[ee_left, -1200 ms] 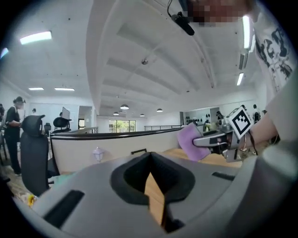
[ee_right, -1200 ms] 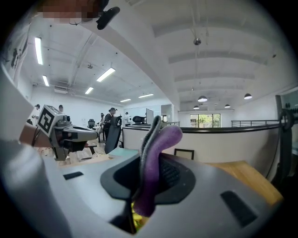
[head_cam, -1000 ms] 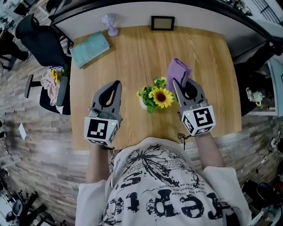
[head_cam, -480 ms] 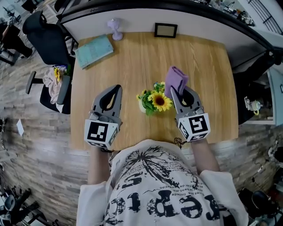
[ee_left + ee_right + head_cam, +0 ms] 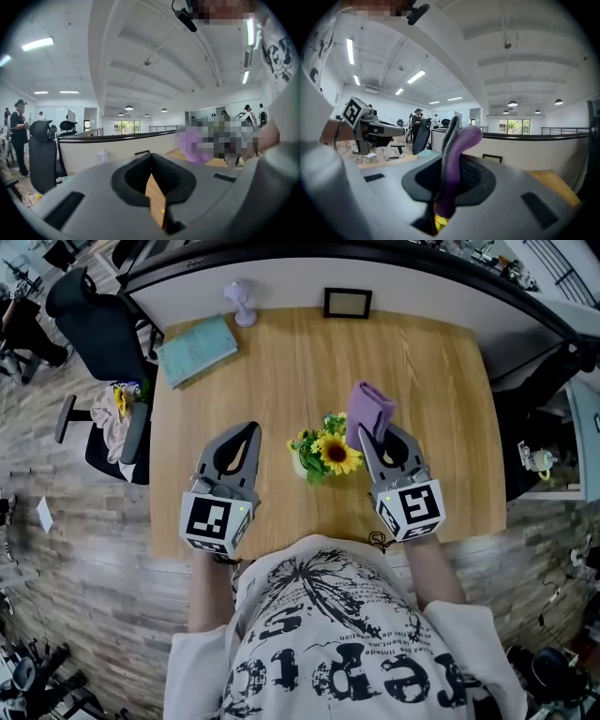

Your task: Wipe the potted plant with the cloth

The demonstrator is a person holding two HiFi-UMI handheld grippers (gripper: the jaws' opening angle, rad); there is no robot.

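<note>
A small potted plant (image 5: pixel 322 450) with a yellow sunflower and green leaves stands in the middle of the wooden table (image 5: pixel 281 362). My right gripper (image 5: pixel 365 430) is just to its right, shut on a folded purple cloth (image 5: pixel 369 410) that sticks up from the jaws; the right gripper view shows the purple cloth (image 5: pixel 454 159) pinched between them. My left gripper (image 5: pixel 251 427) hovers left of the plant, shut with nothing in it. In the left gripper view the left gripper (image 5: pixel 151 157) has its jaws pressed together.
At the table's back stand a teal book (image 5: pixel 196 348), a small lilac fan (image 5: pixel 238 301) and a black picture frame (image 5: pixel 347 303). A black office chair (image 5: pixel 89 326) stands off the left edge. A low white wall runs behind the table.
The right gripper with the cloth has shifted slightly left, closer to the plant. The left gripper has stayed where it was.
</note>
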